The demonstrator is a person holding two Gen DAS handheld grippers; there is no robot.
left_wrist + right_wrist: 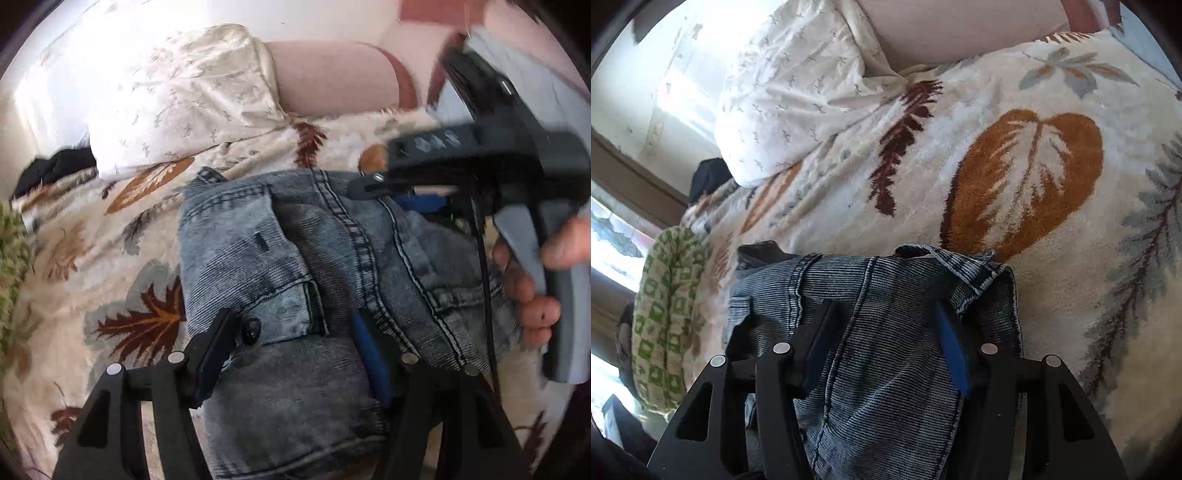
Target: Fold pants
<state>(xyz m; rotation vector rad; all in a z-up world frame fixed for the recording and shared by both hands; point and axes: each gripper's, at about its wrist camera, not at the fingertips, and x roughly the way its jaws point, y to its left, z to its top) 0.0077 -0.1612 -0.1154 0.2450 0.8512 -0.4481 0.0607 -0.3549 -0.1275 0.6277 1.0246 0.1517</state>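
Note:
The pants are grey-blue washed jeans (295, 266), lying bunched in a folded stack on a leaf-patterned blanket (122, 258). My left gripper (295, 332) hovers over the near part of the jeans with its jaws wide apart and nothing between them. The right gripper (373, 184) shows in the left wrist view over the far right of the jeans, blurred, held in a hand. In the right wrist view my right gripper (886, 332) is open over the jeans (879, 295), fingers (955, 347) astride a raised fold of denim without pinching it.
A white patterned pillow (184, 103) lies at the head of the bed, also in the right wrist view (798, 85). A dark garment (51, 170) lies at the far left. A green-and-white cloth (665, 314) hangs at the blanket's left edge.

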